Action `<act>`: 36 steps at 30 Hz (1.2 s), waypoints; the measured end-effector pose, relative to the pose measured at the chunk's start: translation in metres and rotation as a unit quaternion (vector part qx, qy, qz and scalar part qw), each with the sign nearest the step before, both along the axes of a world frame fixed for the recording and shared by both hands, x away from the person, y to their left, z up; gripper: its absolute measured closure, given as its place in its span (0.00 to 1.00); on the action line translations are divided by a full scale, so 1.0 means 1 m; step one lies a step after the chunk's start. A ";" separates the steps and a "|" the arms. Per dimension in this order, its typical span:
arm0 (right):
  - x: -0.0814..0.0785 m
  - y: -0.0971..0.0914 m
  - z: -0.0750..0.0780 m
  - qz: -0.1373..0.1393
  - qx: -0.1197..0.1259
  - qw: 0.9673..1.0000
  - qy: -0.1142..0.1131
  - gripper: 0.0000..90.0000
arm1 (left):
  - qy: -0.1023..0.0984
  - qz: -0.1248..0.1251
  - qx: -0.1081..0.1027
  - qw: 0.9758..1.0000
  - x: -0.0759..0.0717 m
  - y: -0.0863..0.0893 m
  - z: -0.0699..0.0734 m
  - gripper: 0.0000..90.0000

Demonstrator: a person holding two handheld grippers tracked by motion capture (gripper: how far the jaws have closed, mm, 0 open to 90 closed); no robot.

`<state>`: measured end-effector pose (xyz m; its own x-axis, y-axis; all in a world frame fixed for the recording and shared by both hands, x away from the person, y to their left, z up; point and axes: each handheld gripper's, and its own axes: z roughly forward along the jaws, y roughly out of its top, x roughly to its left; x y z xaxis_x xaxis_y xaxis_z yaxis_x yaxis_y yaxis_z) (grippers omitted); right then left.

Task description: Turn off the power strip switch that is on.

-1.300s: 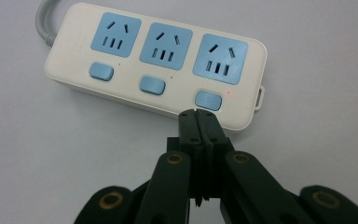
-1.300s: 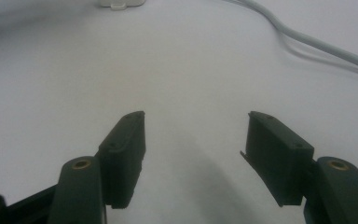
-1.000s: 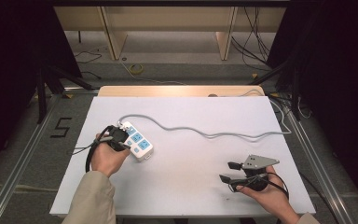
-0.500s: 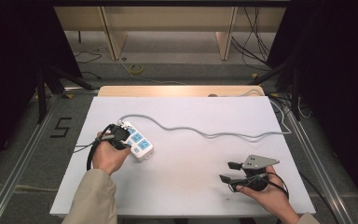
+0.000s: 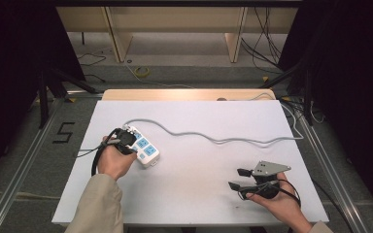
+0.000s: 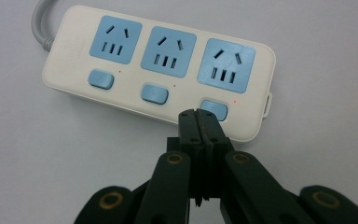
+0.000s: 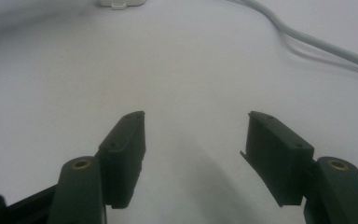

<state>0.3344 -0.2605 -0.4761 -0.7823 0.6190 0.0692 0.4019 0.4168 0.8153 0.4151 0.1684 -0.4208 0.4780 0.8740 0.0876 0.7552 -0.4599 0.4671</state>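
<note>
The power strip lies at the bench's left; it looks light, rigid and smooth, best gripped across its sides. Left gripper closed at its switch; right gripper wide, empty.

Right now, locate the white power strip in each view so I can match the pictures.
High view: power strip lies left of centre on the table, beside the left gripper.
Left gripper view: power strip spans the upper frame, shut jaws at its rightmost switch.
Right gripper view: one white end at the top edge.
Shared landmark: its grey cable.
</note>
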 end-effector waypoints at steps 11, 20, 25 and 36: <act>0.000 0.000 0.000 0.000 0.000 1.000 0.000 0.43 | 0.003 -0.002 0.003 1.000 0.003 -0.002 -0.003 1.00; 0.000 0.000 0.000 0.001 -0.001 1.000 0.001 0.43 | 0.006 -0.001 0.005 1.000 0.005 -0.002 -0.004 1.00; 0.000 0.000 0.000 0.001 -0.001 1.000 0.001 0.43 | 0.010 -0.001 0.006 1.000 0.006 -0.003 -0.005 1.00; 0.000 0.000 0.000 0.001 -0.001 1.000 0.001 0.43 | 0.011 0.000 0.006 1.000 0.008 -0.004 -0.007 1.00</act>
